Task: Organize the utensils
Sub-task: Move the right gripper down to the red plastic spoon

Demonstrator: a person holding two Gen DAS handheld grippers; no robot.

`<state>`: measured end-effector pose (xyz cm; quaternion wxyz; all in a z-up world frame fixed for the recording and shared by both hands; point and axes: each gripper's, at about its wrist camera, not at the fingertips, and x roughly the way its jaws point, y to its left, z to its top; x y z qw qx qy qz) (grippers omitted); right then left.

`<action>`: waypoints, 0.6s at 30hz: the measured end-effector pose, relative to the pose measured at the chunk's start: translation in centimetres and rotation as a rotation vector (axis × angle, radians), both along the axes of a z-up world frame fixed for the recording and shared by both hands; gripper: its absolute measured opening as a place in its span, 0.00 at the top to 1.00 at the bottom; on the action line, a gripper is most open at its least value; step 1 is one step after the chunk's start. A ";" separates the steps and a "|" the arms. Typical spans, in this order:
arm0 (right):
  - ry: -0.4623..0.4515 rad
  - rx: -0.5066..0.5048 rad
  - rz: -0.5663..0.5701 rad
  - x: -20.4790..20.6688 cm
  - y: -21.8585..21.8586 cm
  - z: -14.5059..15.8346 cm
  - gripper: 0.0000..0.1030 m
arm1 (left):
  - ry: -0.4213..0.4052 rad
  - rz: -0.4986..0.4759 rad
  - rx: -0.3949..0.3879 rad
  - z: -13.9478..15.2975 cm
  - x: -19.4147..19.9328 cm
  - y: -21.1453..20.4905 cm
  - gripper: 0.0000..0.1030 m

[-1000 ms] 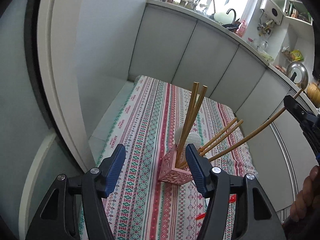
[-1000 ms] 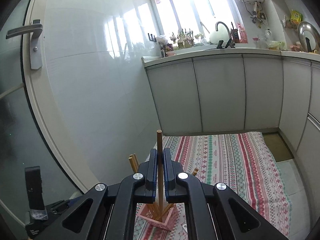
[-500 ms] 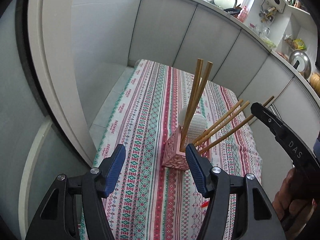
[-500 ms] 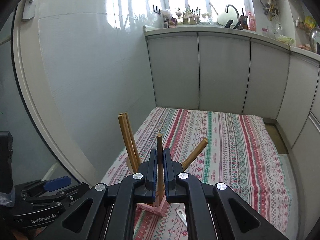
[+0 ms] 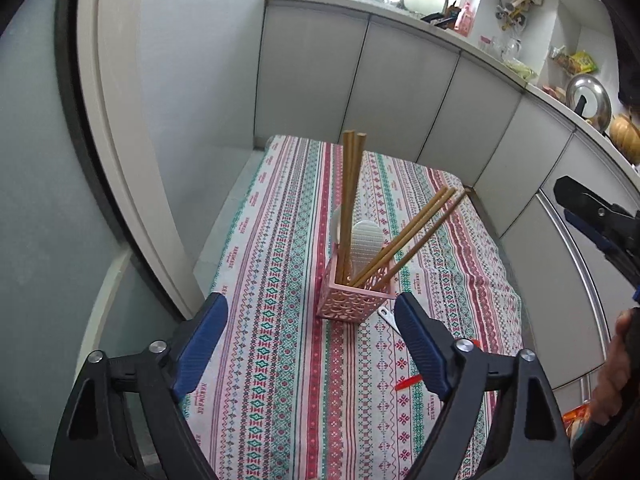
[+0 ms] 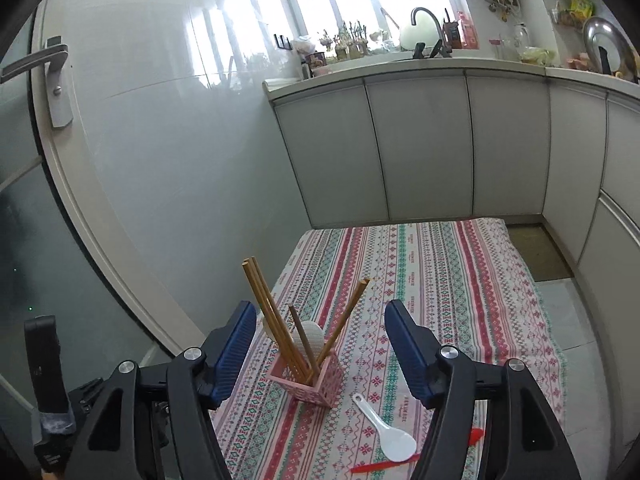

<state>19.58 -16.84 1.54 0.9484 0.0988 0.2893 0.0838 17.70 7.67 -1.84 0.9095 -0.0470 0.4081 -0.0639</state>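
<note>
Both tongs apart and empty: left tongs (image 5: pixel 308 344), right tongs (image 6: pixel 320 348). Pink holder (image 6: pixel 308 382) upright on striped desk (image 6: pixel 440 280), packed with chopsticks (image 6: pixel 276 320). White spoon (image 6: pixel 384 428) flat just beside holder.

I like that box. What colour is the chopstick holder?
Pink holder, clearest in left wrist view.
</note>
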 end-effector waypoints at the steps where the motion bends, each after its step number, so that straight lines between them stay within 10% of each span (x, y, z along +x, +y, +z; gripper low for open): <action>1: -0.001 -0.008 -0.002 -0.8 -0.2 0.5 0.34 | -0.015 -0.009 0.005 0.5 -0.6 -0.1 0.13; 8: 0.074 0.026 -0.044 -4.1 -3.2 0.8 0.24 | -0.032 -0.050 0.058 1.3 -3.0 -1.1 0.08; 18: 0.362 0.126 -0.176 -2.0 -10.9 -5.4 0.22 | 0.240 -0.239 0.054 -5.3 -1.1 -8.3 0.08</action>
